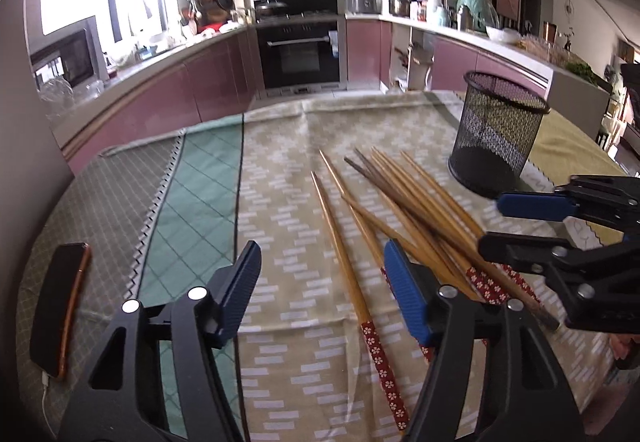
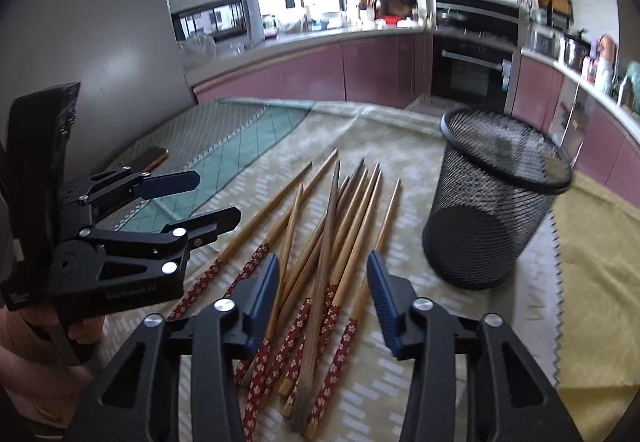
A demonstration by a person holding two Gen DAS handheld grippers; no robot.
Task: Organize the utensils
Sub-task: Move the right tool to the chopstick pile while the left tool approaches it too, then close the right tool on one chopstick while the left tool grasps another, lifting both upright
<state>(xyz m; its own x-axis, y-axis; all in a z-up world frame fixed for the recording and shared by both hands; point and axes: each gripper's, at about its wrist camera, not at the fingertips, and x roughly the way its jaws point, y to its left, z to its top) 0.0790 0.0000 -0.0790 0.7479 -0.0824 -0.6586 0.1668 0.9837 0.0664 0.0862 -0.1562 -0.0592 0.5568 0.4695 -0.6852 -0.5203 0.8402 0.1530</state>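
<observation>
Several bamboo chopsticks (image 1: 404, 209) with red flowered ends lie in a loose pile (image 2: 352, 217) on the patterned tablecloth. A black mesh cup (image 1: 500, 133) stands upright and empty to their right (image 2: 492, 217). My left gripper (image 1: 322, 258) hangs open over the pile's left edge, where one chopstick (image 1: 340, 242) lies apart below the gap. My right gripper (image 2: 323, 262) is open above the pile's middle, with several chopsticks showing between its blue pads (image 2: 382, 294) and none gripped. Each gripper shows in the other's view, the right one (image 1: 490, 224) and the left one (image 2: 219, 195), both held by a hand.
A dark phone (image 1: 60, 306) with a cable lies at the table's left edge (image 2: 150, 157). A yellow cloth (image 2: 592, 282) covers the table's right side. Kitchen counters, an oven (image 1: 300, 49) and cabinets stand beyond the table.
</observation>
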